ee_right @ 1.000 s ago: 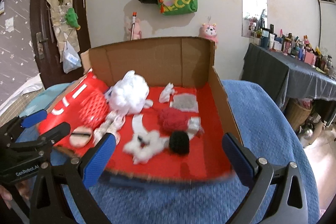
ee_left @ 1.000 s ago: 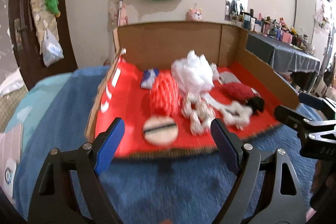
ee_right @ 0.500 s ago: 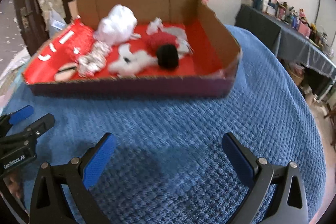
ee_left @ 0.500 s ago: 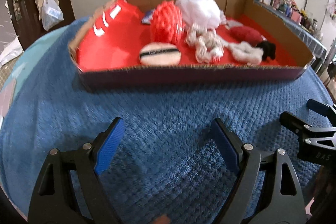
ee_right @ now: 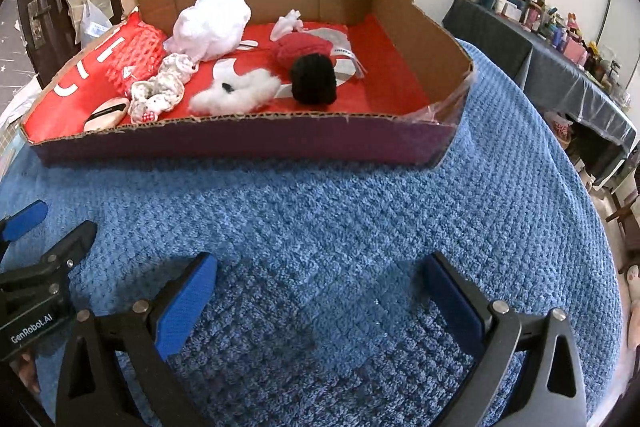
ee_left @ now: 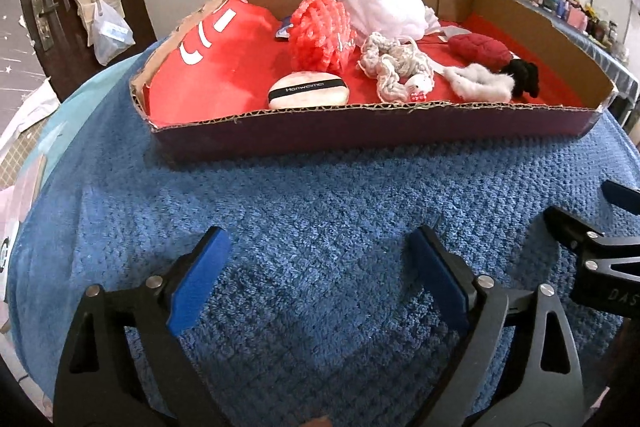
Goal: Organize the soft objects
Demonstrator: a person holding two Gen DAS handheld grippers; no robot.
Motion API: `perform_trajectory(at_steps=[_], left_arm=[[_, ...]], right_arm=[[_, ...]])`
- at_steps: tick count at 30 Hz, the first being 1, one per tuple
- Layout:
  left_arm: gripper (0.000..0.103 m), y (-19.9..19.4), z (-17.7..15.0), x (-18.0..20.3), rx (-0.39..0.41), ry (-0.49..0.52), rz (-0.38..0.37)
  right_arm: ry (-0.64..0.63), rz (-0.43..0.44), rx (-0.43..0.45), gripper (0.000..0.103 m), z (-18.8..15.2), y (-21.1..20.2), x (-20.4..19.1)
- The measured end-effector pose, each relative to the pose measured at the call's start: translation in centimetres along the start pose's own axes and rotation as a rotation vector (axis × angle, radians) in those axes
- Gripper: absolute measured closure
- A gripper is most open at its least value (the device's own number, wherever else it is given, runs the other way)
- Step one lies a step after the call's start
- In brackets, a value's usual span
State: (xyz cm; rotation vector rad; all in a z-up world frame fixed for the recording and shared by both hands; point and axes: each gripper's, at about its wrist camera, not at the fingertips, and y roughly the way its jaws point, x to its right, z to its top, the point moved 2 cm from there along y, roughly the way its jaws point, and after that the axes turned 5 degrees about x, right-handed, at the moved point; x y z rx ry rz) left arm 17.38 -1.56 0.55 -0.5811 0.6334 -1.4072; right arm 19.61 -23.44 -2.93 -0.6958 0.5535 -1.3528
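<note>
**Left wrist view: both grippers idle short of the box, soft things all inside**

Nearest, the left gripper [ee_left: 316, 267] hangs over the blue blanket [ee_left: 320, 211] with its fingers spread wide and nothing between them; the right gripper [ee_right: 320, 291] is beside it, likewise spread and empty. Beyond them stands the cardboard box [ee_left: 360, 125]. Just inside the box's front wall lie a round puff [ee_left: 307, 90], a knotted rope [ee_left: 394, 67], white fluff [ee_right: 236, 94] and a black pompom [ee_right: 314, 79]; deeper in the box sit a coral mesh ball [ee_left: 322, 33], a red knit piece [ee_left: 478, 47] and a white mesh ball [ee_right: 212, 21]. With everything boxed and both grippers empty, this fits either sorting yet to come or sorting done; I cannot judge which.
</note>
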Motion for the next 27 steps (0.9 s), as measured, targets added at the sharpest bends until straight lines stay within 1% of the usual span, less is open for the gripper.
perform_trajectory(at_steps=[6,13,27], left_arm=[[0.007,0.3,0.2,-0.4,-0.010,-0.024,-0.021],[0.007,-0.4,-0.3,-0.3,-0.001,-0.006,-0.005],[0.007,-0.5,-0.5,-0.3,0.001,-0.016,-0.006]], right_arm=[[0.000,-0.008,0.001,0.000,-0.1,0.0,-0.1],[0.010,-0.017,0.002,0.000,-0.7,-0.6,-0.1],[0.014,-0.015,0.010,0.000,-1.1,-1.0,0.0]])
